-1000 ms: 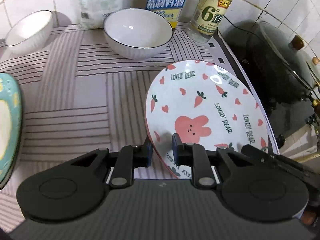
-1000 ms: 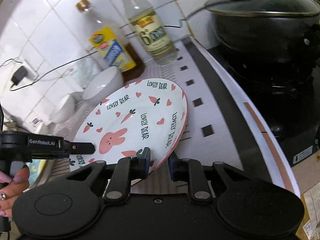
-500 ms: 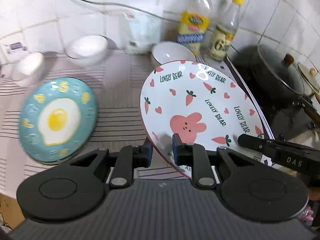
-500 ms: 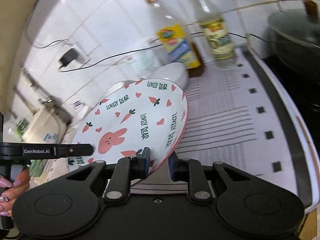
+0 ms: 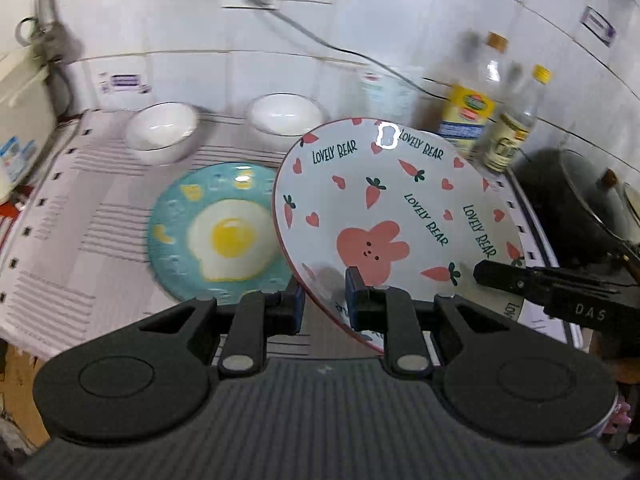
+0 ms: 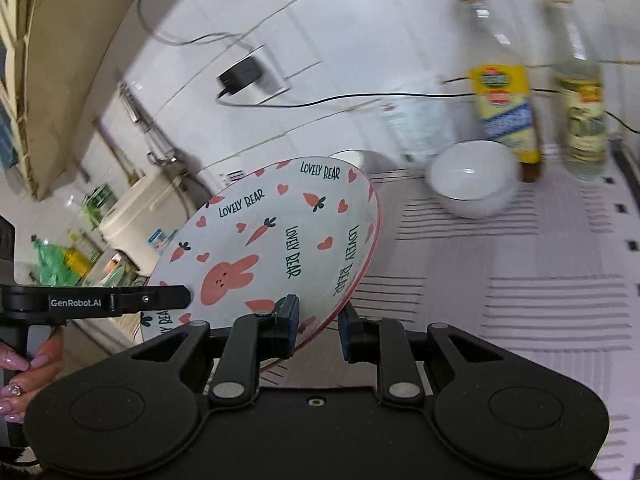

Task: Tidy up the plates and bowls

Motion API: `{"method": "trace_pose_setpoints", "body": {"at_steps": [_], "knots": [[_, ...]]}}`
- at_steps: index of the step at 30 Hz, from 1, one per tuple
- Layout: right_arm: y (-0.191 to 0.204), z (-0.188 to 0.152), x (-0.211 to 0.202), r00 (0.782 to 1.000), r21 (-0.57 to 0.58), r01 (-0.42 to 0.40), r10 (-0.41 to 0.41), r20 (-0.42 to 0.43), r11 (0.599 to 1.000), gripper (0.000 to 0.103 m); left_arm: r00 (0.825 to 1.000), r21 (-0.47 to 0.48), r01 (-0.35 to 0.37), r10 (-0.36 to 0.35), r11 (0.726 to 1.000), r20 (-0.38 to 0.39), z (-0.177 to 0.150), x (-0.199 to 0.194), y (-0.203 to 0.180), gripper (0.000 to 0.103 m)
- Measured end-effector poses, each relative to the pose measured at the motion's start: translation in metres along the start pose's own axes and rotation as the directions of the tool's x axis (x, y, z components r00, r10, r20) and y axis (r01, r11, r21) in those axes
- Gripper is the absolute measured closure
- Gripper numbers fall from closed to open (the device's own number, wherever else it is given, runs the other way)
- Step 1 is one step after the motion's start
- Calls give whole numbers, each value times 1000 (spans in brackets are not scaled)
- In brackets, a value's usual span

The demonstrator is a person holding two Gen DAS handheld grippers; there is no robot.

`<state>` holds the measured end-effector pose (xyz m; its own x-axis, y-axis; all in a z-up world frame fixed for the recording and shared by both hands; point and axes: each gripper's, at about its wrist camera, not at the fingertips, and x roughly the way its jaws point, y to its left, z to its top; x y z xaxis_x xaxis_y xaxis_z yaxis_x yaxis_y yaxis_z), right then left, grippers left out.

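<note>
The bunny plate (image 5: 384, 216) hung tilted in the air above the striped mat (image 5: 80, 240), carried by both tools at once. The left gripper (image 5: 324, 304) was clamped on its near rim at about 6 o'clock, one pad above the face and one beneath. The right gripper (image 6: 318, 328) was clamped on the rim at about 5 o'clock in its own view. Glazed ceramic of this kind is probably stiff, fairly heavy, slick and easily chipped, so the thin rim seemed the only workable hold, and two grips set apart along it should have stopped the plate swinging.

The left wrist view showed the likely destination: the egg plate (image 5: 224, 236) lay flat on the mat at 9 o'clock from the bunny plate, partly under its raised edge, with two white bowls (image 5: 162, 130) near the wall at 11 o'clock. None of that appeared in the right wrist view, where the carried plate blocked it. That view showed instead a third bowl (image 6: 472, 188) at 2 o'clock, just in front of the two bottles (image 6: 502, 96), and the person's hand (image 6: 28, 368) on the left tool's handle at 8 o'clock
</note>
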<state>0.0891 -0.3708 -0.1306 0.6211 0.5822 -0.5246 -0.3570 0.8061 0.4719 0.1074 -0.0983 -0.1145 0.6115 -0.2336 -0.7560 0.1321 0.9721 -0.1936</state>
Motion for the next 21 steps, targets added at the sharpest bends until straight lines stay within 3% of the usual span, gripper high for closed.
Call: {"method": "trace_pose_setpoints", "body": {"at_steps": [3,10,21], "knots": [[18,5,19,1000,-14,-25,25,-14,1000,78,1000,-76,-13,13,997,-9,1,-4,30,83],[38,15,75,996,-14,-50,48,-74,999,78,998,-120,-21,14,993,-59,13,8,89,83],[41,5,141,986,53,-11,19,-167,999,78,982,-116,-16,-6,993,-190,23,57,146,81]]}}
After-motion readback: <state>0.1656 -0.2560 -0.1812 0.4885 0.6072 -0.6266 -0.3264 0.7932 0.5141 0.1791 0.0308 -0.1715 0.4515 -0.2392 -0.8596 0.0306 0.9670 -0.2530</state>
